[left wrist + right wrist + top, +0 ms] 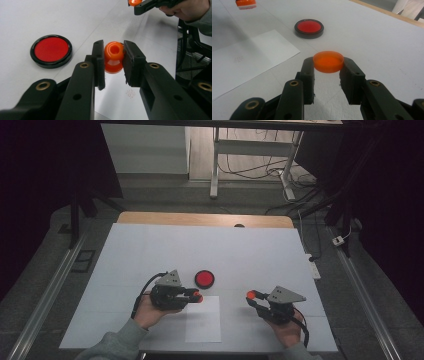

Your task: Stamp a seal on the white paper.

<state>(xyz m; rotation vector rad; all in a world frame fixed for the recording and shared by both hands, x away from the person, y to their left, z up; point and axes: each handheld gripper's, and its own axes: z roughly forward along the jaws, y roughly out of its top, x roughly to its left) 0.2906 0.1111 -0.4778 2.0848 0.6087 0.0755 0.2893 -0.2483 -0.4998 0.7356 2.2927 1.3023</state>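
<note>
The person stood at the near edge of the white-covered surface (150, 245), a pair of tongs in each hand. The left tongs (194, 296) were clenched on an orange stamp (114, 58), its knobbed handle squeezed between the two black pads, and it hung above the sheet of white paper (204, 319) that lay at about six o'clock on the surface. In the left gripper view the stamp's hollow top faced the camera and a faint reddish mark (130, 93) showed on the paper below it; the mark was too pale and small to read, though it may have been a stamped print.

The right tongs (252, 296) were clenched on an orange cap (328, 61), a shallow round lid gripped by its rim with the open side up. They were held off the paper's right edge, at about five o'clock on the surface, and pointed toward the left tongs, the two tips well apart.

A round ink pad (204, 278), red in a black rim, lay open on the surface just beyond the paper's far edge, near the middle of the surface. From the left tongs it sat at roughly one o'clock and close by; from the right tongs at about ten o'clock and farther off. Nothing touched it.

Both hands (150, 312) gripped their handles from below, grey sleeves coming in from the near edge, with a black cable trailing from each gripper.
</note>
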